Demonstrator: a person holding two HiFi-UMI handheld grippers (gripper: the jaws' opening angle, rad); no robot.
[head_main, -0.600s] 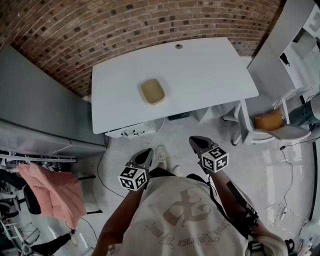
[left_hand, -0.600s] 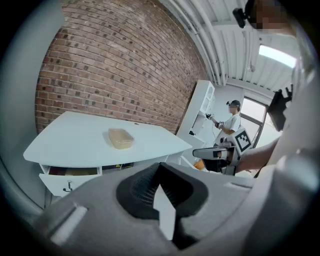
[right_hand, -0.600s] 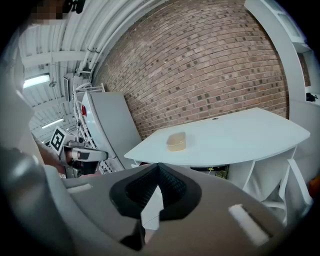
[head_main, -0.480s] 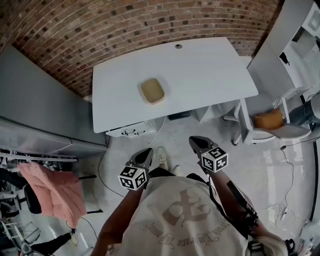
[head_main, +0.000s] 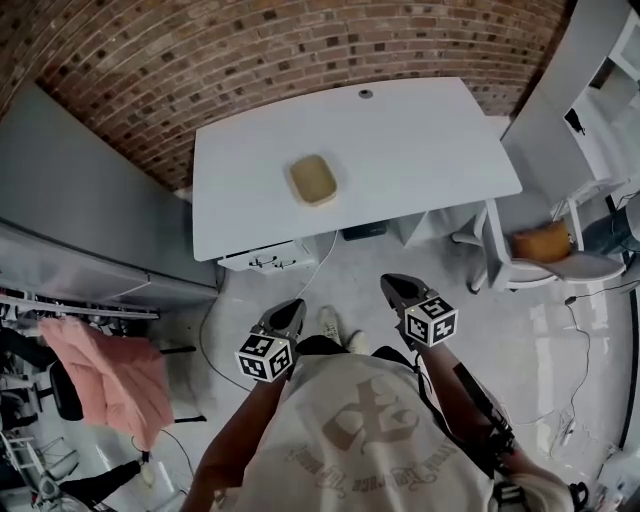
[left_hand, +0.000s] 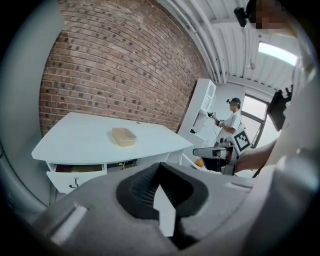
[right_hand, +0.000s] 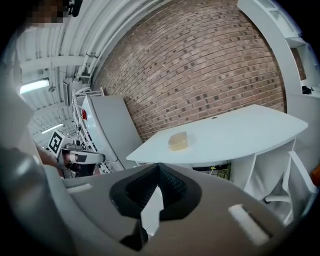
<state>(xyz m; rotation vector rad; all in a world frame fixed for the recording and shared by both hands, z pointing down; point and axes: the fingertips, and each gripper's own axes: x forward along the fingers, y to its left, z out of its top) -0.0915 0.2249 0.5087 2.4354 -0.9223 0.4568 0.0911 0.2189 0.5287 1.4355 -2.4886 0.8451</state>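
Observation:
A tan, shallow rectangular container (head_main: 313, 179) lies on the white table (head_main: 420, 140), left of its middle; it also shows as a small tan container (left_hand: 124, 136) (right_hand: 178, 141) in both gripper views. My left gripper (head_main: 291, 312) and right gripper (head_main: 396, 289) hang over the floor in front of the table, well short of it. Both are shut with nothing between the jaws. The left gripper (left_hand: 161, 170) and right gripper (right_hand: 159, 171) each see the other off to one side.
A brick wall (head_main: 250, 40) runs behind the table. A drawer unit (head_main: 265, 260) and a cable sit under its front edge. A white chair with an orange cushion (head_main: 540, 242) stands right, a grey cabinet (head_main: 70, 220) and pink cloth (head_main: 105, 375) left. Another person (left_hand: 232, 120) stands far off.
The head view has shifted slightly, so the table sits a little further right and lower. Both grippers hold their places and stay shut.

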